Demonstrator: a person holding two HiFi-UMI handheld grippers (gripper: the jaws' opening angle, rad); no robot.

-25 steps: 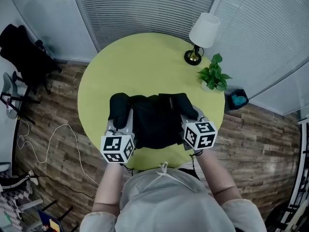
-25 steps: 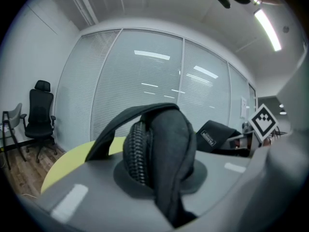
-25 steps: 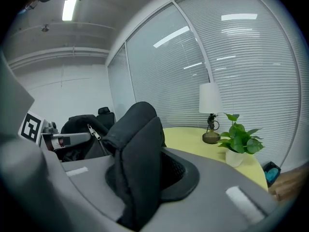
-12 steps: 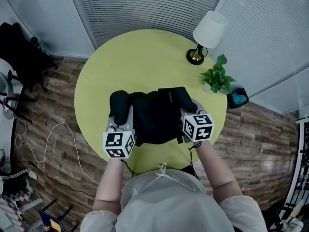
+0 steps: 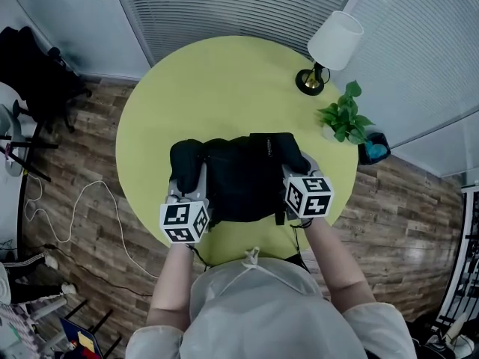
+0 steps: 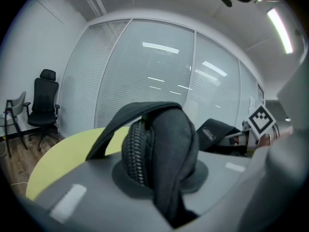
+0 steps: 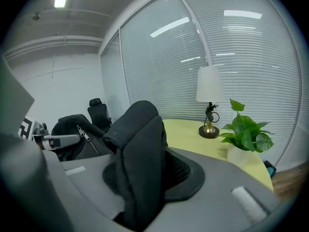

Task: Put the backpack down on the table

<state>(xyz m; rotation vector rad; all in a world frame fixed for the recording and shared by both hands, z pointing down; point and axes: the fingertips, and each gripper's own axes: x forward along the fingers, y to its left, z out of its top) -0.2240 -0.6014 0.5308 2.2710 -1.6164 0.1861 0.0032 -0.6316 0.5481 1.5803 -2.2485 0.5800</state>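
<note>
A black backpack lies slumped on the round yellow-green table, near its front edge. My left gripper grips the bag's left end, where a fold with a zipper sits between its jaws. The jaws are opening but still pinch the fabric. My right gripper is at the bag's right end, with a thick fold of black fabric between its jaws, which are also opening. In the left gripper view the right gripper's marker cube shows beyond the bag.
At the table's far right stand a white-shaded lamp and a potted green plant. A black office chair stands on the wooden floor at left, and a white cable lies there. Blinds line the curved back wall.
Both grippers have sunk with the backpack, which now rests flatter on the table. The hands have drawn slightly forward over the tabletop.
</note>
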